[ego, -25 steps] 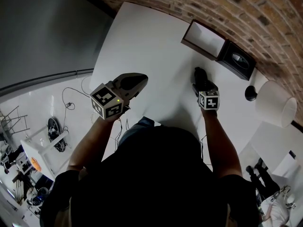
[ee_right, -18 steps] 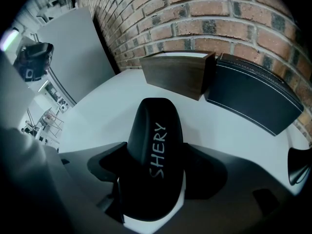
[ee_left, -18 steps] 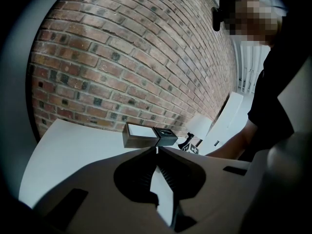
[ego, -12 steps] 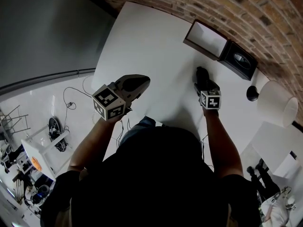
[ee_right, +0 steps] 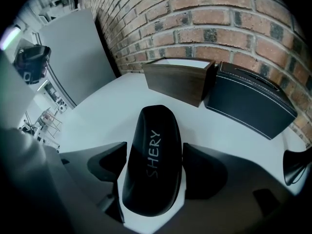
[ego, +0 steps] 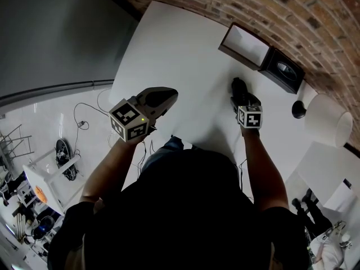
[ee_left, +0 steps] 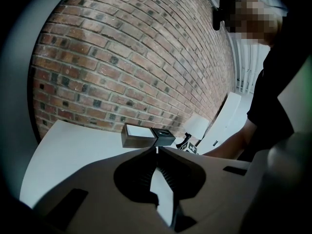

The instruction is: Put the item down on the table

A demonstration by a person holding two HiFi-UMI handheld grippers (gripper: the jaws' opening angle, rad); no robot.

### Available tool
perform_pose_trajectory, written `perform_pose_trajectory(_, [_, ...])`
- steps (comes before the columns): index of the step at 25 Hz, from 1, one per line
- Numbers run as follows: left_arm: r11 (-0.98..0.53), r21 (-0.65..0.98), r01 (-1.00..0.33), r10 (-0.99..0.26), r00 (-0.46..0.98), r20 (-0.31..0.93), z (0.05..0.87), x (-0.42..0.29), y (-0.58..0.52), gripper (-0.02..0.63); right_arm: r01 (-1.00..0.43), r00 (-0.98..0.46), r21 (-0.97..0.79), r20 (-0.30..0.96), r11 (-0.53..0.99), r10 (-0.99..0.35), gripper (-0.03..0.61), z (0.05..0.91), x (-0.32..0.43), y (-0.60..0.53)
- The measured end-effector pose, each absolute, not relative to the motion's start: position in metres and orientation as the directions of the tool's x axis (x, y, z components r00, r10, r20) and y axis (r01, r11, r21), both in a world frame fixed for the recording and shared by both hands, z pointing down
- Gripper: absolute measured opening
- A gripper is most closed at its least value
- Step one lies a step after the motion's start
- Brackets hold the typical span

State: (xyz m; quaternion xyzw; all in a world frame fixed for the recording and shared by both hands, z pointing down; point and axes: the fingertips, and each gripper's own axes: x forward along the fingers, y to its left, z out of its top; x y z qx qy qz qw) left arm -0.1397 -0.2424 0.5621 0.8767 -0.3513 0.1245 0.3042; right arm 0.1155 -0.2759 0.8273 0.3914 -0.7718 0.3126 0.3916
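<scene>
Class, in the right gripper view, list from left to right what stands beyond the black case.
Beyond the case: grey wall → wooden box → black box.

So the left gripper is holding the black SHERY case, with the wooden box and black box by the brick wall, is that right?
Not quite: the right gripper view shows the black SHERY case held between the jaws of the right gripper. The left gripper is shut on nothing. The wooden box and black box do stand by the brick wall.
</scene>
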Motion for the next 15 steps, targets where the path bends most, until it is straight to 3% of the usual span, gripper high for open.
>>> perform_pose_trajectory(15, [-0.629,0.414,-0.658,-0.524,0.753,0.399,0.534,-0.124,-0.210,0.031,-0.886,-0.396,-0.187,0.781,0.424,-0.483,0.367,0.767,0.130,-0.266])
